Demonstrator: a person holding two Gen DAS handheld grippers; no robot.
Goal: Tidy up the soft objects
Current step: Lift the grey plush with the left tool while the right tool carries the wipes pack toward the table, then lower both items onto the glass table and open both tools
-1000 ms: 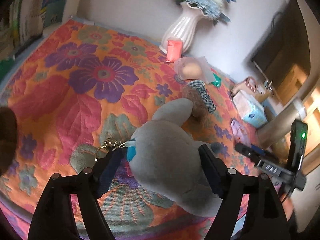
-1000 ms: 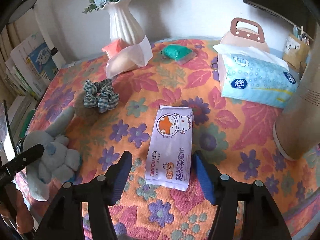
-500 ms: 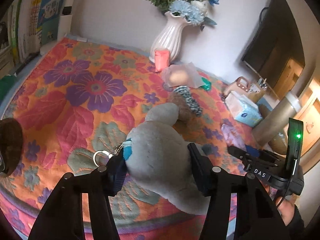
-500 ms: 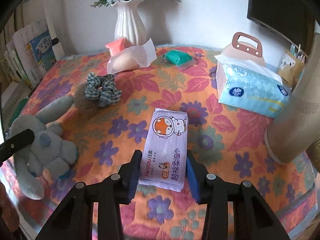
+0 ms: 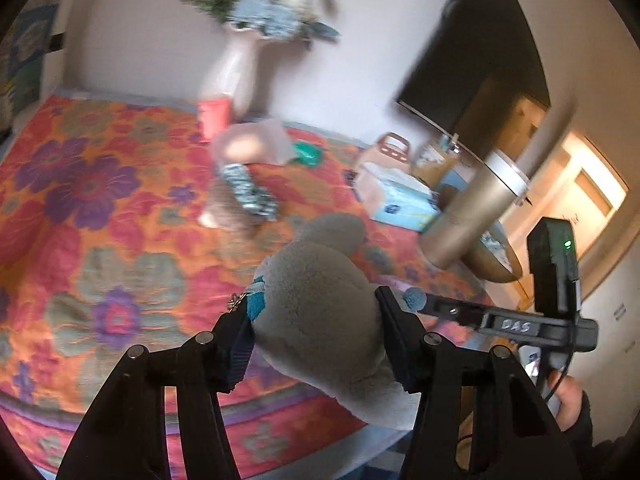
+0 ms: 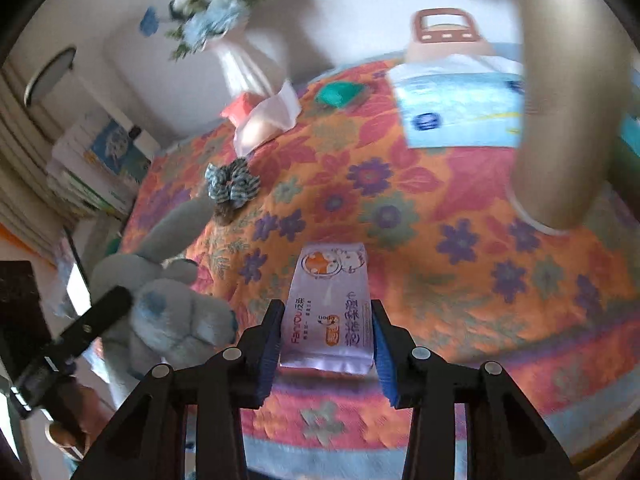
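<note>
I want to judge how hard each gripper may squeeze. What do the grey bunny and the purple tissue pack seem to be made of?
The grey bunny looks like short plush fabric over soft stuffing: fuzzy matte surface, bulging between the left gripper fingers. The purple tissue pack appears to be thin glossy plastic film, printed, with a crimped end seam, held in the right gripper; its contents are hidden.

Two close wrist fisheyes facing along their claws, sharing the floral tablecloth (image 5: 100, 208) and vase (image 6: 240, 68)
</note>
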